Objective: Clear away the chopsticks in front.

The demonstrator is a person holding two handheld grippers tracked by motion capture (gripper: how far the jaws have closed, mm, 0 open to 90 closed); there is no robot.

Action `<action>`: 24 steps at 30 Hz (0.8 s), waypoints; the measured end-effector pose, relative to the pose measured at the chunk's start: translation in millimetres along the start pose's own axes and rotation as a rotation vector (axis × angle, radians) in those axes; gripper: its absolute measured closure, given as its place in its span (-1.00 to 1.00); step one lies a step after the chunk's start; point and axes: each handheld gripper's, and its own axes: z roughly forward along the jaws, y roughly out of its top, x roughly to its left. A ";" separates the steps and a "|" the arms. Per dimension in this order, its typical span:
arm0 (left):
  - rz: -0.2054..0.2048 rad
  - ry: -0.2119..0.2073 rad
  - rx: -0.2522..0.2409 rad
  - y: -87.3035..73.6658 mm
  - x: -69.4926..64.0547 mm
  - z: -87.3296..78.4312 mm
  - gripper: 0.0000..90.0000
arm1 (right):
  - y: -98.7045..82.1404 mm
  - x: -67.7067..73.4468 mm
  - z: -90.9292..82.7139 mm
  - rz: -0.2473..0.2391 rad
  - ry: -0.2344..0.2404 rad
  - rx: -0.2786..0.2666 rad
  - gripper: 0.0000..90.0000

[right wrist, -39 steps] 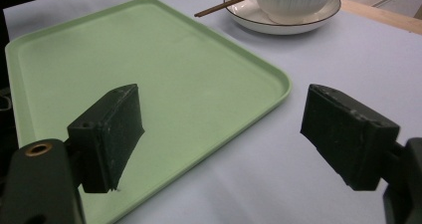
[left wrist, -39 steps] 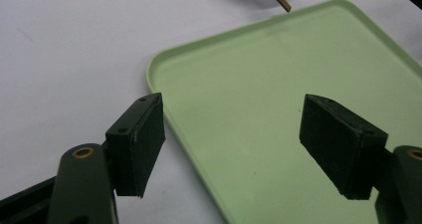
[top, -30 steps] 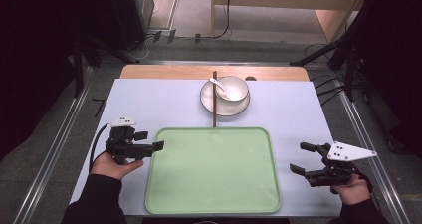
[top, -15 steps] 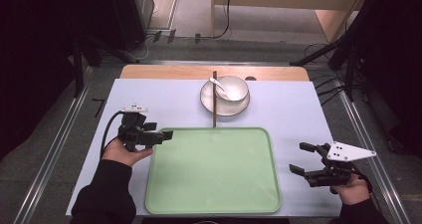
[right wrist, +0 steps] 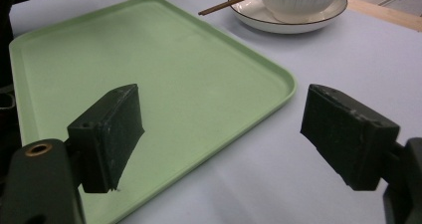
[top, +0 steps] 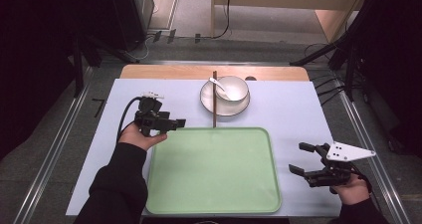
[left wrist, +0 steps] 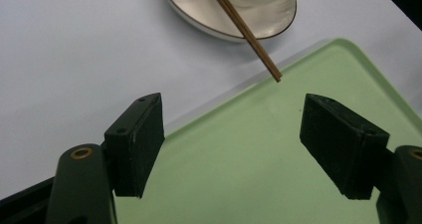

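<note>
two grippers: both in hands at the near half of the table, well apart, tray between them
left gripper (top: 175, 123): jaws spread wide, nothing between them; sits at the tray's far left corner, pointing toward the chopsticks; in the left gripper view (left wrist: 231, 144) its jaws hang over the tray's edge, one over the table side, one over the green
right gripper (top: 302, 158): jaws spread wide, nothing gripped; just off the tray's right edge, near corner of the table, grey plate on top; in the right gripper view (right wrist: 221, 139) one jaw is over the tray, the other over bare table
left hand (top: 139, 137): under the left gripper, dark sleeve coming in from the bottom
right hand (top: 353, 189): under the right gripper, at the bottom right
chopsticks (top: 214, 102): brown pair, lying across the plate's left side, near tip reaching the tray's far edge; tip just ahead of the left jaws in the left gripper view (left wrist: 244, 30), not touched
plate (top: 211, 104): white with dark rim, at the far middle of the table, just beyond the tray
bowl (top: 233, 88): white, sits on the plate
spoon (top: 219, 84): white, in the bowl, handle leaning out to the left
tray (top: 214, 184): light green, bare, rounded corners, flat on the table in the near middle
table (top: 298, 109): pale blue top, wooden strip along the far edge
</note>
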 end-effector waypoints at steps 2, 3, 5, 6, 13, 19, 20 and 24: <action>0.000 -0.017 -0.006 5.6 -1.0 6.2 -0.42 | 0.4 0.6 0.4 -0.002 0.002 0.002 -0.61; -0.001 -0.021 -0.003 9.0 -1.3 9.4 -0.42 | 0.4 0.6 0.4 -0.002 0.002 0.002 -0.61; 0.006 -0.020 0.000 14.9 -2.2 14.9 -0.42 | 0.5 1.1 0.5 -0.003 0.003 0.002 -0.61; 0.009 -0.024 -0.004 18.8 -3.3 18.8 -0.42 | 0.5 0.8 0.2 -0.003 0.001 0.000 -0.61; 0.041 -0.011 0.023 39.9 -9.7 47.4 -0.42 | 0.5 0.4 0.1 -0.003 0.004 -0.004 -0.61; 0.040 0.024 0.021 52.2 -8.4 65.2 -0.35 | 0.7 0.2 -0.1 -0.006 0.005 -0.005 -0.61; 0.043 0.028 0.026 55.2 -8.4 70.0 -0.34 | 0.7 0.3 0.0 -0.005 0.006 -0.006 -0.61; 0.046 0.062 0.045 66.2 -10.7 89.2 -0.23 | 1.2 0.5 -0.1 -0.005 0.009 -0.007 -0.61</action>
